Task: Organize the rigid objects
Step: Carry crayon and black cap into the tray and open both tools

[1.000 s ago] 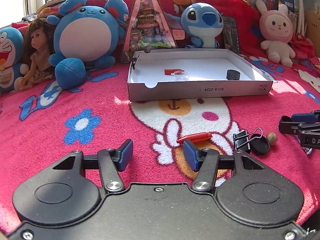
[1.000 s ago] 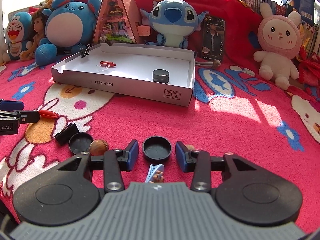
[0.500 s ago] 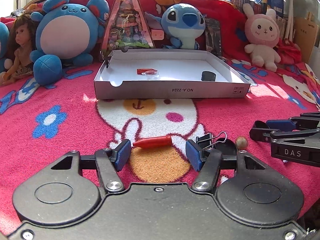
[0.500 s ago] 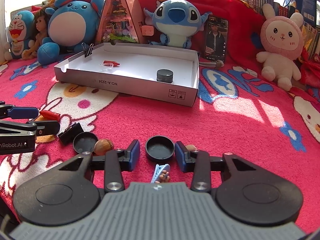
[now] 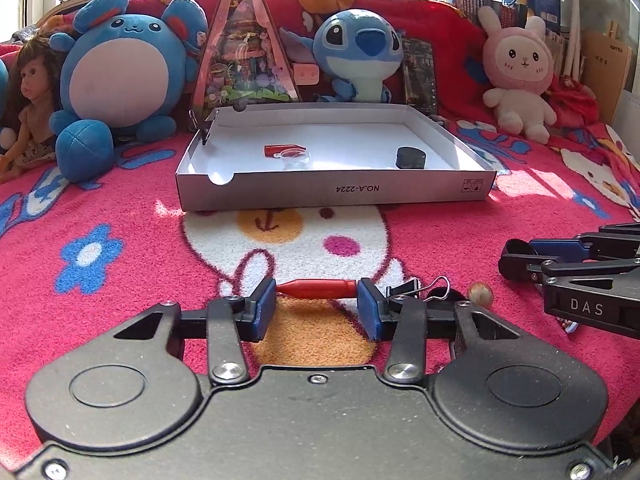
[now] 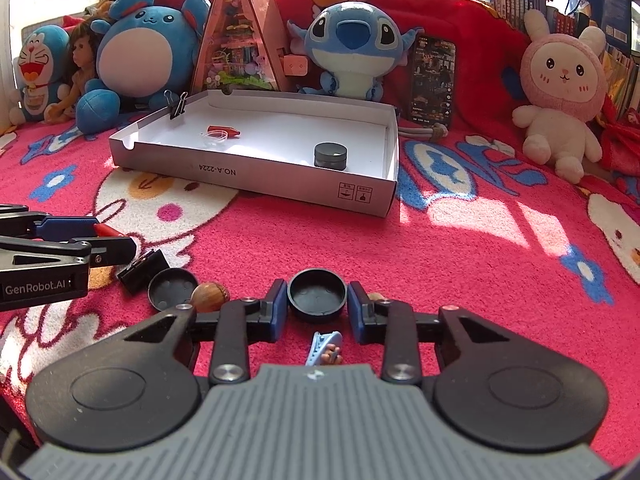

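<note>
Straight ahead of both pairs of fingers, well beyond their tips, the white cardboard box (image 5: pixel 336 194) sits open on the pink blanket (image 5: pixel 120 280), already holding a red piece, a clear dish and a black puck (image 5: pixel 411 157). Nearer in, the left gripper (image 5: pixel 316 306) is spread about as wide as the red pen-like stick (image 5: pixel 318 288), which lies crosswise at its fingertips, long axis running from one blue pad to the other; each end looks to touch or nearly touch a pad, so I cannot tell whether it is clamped yet. A grip there would be end to end, along the length, which seems prone to slipping. Just outside the left gripper's right finger lie a black binder clip (image 5: pixel 416 289) and a small nut (image 5: pixel 480 294). The right gripper (image 6: pixel 317 308) is open a little wider than the black round lid (image 6: pixel 317 295) between its tips, with slim gaps either side, not yet squeezing. A blue clip (image 6: pixel 325 346) lies behind that lid, between the fingers. Each hand is nearest its own target.
</note>
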Action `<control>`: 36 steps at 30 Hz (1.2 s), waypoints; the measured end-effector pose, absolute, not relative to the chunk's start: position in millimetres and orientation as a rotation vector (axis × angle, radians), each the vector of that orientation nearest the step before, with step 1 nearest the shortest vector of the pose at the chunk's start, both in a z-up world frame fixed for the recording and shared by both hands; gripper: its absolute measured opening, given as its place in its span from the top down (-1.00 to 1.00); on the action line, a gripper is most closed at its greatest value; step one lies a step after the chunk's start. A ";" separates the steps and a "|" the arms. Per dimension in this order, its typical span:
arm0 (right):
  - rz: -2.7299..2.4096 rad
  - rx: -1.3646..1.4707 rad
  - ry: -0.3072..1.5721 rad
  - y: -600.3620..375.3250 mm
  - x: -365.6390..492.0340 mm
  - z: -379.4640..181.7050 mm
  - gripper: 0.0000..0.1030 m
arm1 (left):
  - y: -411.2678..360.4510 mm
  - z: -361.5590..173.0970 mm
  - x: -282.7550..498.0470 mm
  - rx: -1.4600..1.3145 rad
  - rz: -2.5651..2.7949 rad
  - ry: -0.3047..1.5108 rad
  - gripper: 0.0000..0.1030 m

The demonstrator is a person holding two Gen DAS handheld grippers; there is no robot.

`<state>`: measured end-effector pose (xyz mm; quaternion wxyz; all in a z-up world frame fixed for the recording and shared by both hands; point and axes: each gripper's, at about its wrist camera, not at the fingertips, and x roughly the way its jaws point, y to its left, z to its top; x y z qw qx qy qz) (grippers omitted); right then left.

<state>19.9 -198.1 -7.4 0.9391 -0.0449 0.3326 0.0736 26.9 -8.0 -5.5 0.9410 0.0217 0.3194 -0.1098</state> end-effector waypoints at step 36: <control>0.098 0.108 0.808 -214.9 169.1 56.6 0.26 | 1.2 45.0 183.4 -0.069 -0.237 0.838 0.18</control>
